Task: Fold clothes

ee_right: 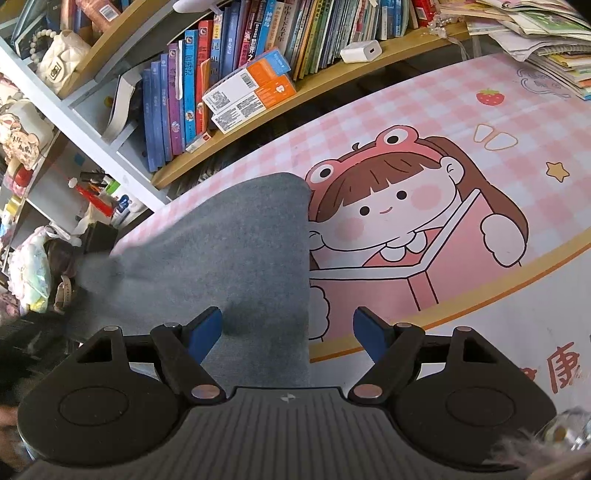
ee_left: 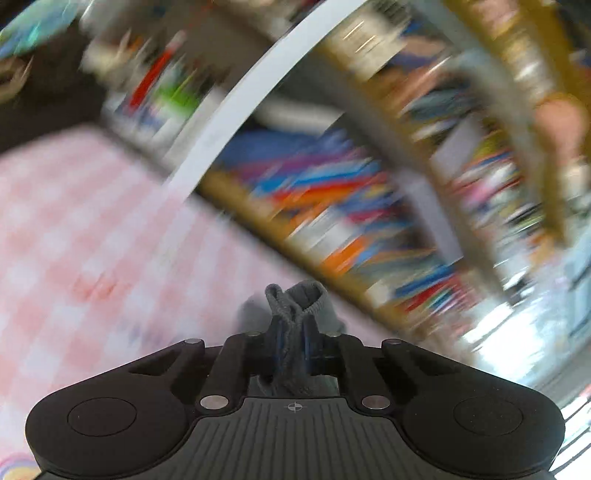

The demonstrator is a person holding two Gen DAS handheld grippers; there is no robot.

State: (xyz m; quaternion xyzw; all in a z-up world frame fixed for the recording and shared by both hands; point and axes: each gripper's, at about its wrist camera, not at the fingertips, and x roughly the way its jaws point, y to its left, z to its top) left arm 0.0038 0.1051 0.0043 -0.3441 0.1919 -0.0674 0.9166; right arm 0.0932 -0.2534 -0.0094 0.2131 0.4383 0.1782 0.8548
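Note:
A grey knitted garment (ee_right: 229, 258) lies on the pink checked table mat (ee_right: 443, 110), its left part pulled taut and blurred toward the left table edge. My left gripper (ee_left: 293, 350) is shut on a bunched fold of this grey garment (ee_left: 295, 306), which sticks up between the blue pads; that view is heavily motion-blurred. My right gripper (ee_right: 288, 332) stands open just above the near part of the garment, its blue pads (ee_right: 205, 334) apart and touching nothing that I can see.
A wooden bookshelf (ee_right: 258, 122) packed with books runs along the far table edge. White shelving (ee_right: 74, 122) with small items stands at the left. A stack of papers (ee_right: 535, 33) sits at the back right. The mat shows a cartoon girl (ee_right: 406, 206).

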